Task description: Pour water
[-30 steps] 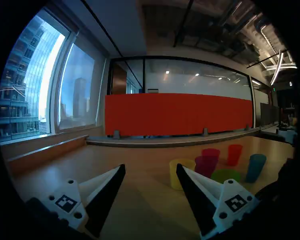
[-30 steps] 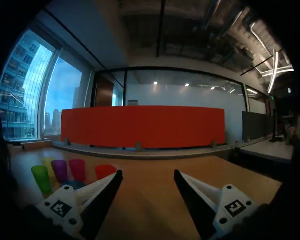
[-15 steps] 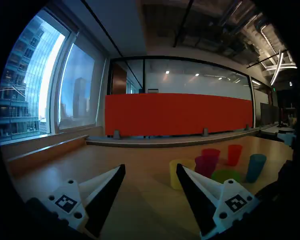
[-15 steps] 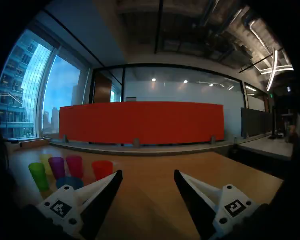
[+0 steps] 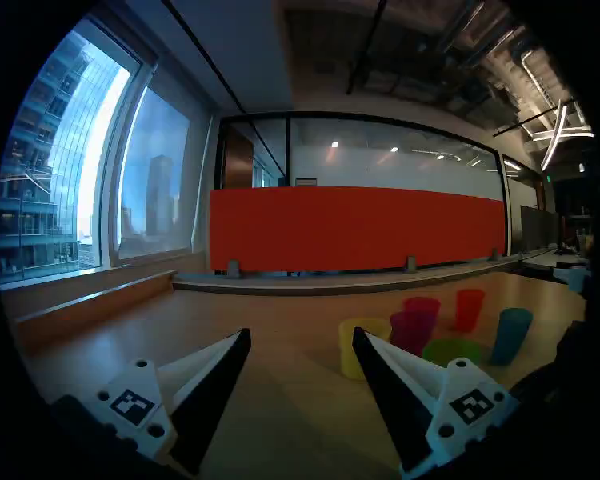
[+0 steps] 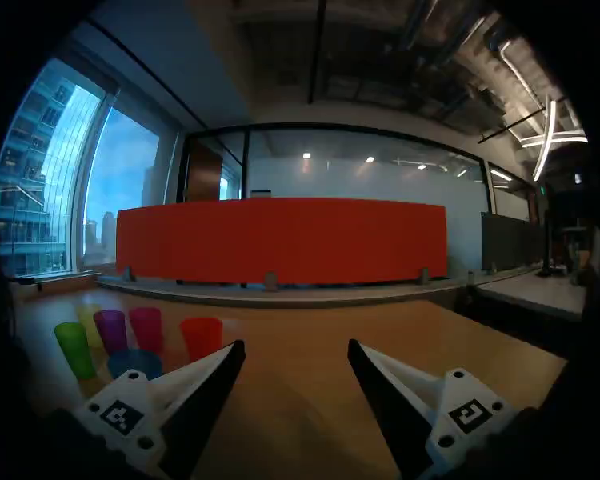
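Observation:
Several coloured plastic cups stand together on a wooden table [image 5: 300,320]. In the left gripper view I see a yellow cup [image 5: 356,344], a purple cup [image 5: 412,330], a pink cup [image 5: 422,306], an orange-red cup [image 5: 469,309], a blue cup [image 5: 512,334] and a green cup [image 5: 450,350]. My left gripper [image 5: 300,340] stands open just short of the yellow cup. In the right gripper view the cups sit at the left: green cup [image 6: 75,349], purple cup [image 6: 111,330], pink cup [image 6: 146,328], orange-red cup [image 6: 201,338], blue cup [image 6: 135,364]. My right gripper [image 6: 296,352] is open and holds nothing.
An orange-red divider panel [image 5: 356,228] runs along the table's far edge. Large windows [image 5: 68,184] line the left wall above a wooden ledge. A second desk [image 6: 532,296] with dim items stands at the right. Bare tabletop [image 6: 300,416] lies ahead of the right gripper.
The right gripper has risen or tilted slightly, so the cups show more fully at its left. The left gripper has not moved.

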